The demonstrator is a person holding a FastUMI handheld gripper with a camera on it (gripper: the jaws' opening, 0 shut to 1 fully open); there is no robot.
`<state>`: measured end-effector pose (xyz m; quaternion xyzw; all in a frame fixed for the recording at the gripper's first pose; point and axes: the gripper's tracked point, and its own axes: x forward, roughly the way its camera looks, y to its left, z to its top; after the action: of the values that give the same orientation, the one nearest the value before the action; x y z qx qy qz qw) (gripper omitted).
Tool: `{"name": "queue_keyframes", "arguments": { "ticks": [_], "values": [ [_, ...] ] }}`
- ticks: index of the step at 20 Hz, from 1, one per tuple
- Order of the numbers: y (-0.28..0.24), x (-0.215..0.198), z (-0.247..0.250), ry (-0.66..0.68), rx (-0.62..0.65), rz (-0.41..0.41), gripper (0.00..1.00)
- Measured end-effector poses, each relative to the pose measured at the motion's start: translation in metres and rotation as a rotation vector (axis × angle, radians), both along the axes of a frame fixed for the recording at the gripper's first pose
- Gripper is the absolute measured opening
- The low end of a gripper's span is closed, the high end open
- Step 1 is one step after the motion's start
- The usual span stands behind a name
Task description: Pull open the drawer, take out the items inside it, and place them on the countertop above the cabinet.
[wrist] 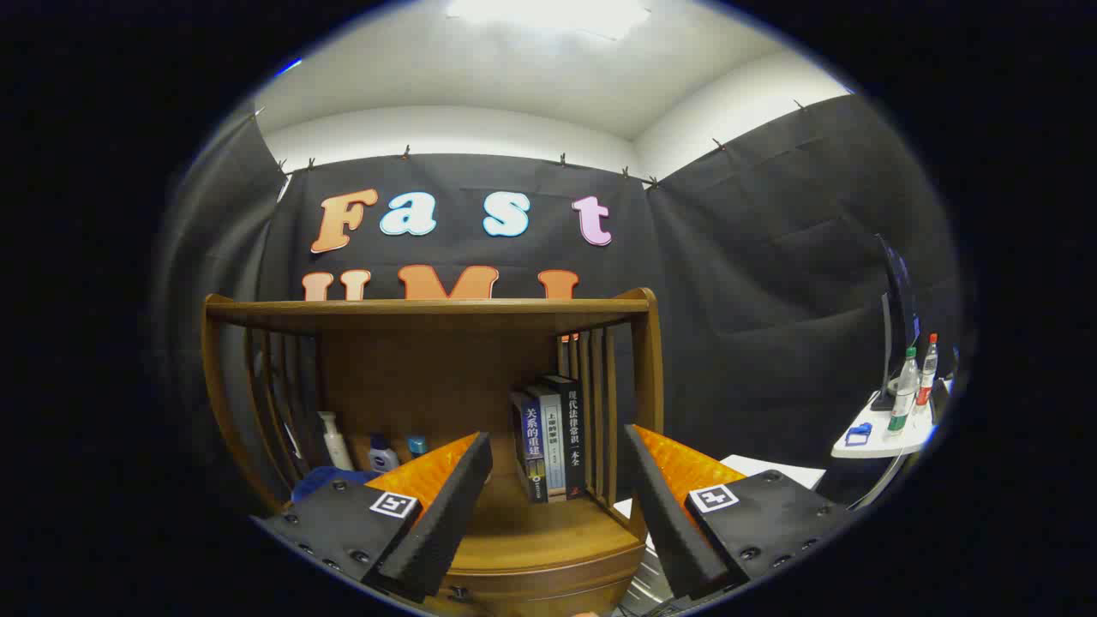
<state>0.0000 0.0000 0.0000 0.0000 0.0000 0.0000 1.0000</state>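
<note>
Gripper: jaws standing wide apart, gripping nothing, likely readying for drawer pull.
Cabinet: drawer front with knob sitting just below jaws, looking shut.
Worktop: lying between jaws, bare patch suiting items.
Books: standing upright beyond jaws.
Bottles: beyond left jaw.

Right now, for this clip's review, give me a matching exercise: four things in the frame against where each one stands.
Things
1. books
2. white pump bottle
3. clear bottles
4. gripper

Places
A. on the white side table off to the right
B. fingers spread open, nothing between them, above the countertop
C. upright against the right-hand slats
D. by the left-hand slats

Pairs: 1-C, 2-D, 3-A, 4-B
</note>
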Motion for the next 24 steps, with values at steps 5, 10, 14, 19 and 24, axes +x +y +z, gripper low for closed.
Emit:
{"name": "queue_keyframes", "arguments": {
  "ticks": [5, 10, 14, 19, 24],
  "values": [
    [0.014, 0.004, 0.004, -0.014, -0.027, 0.049, 0.99],
    [0.035, 0.000, -0.002, -0.003, -0.041, 0.063, 0.99],
    [0.042, -0.002, 0.004, -0.017, -0.051, 0.054, 0.99],
    [0.055, 0.005, -0.007, 0.002, -0.041, 0.057, 0.98],
    [0.068, 0.007, -0.032, 0.017, -0.038, 0.072, 0.99]
  ]
}}
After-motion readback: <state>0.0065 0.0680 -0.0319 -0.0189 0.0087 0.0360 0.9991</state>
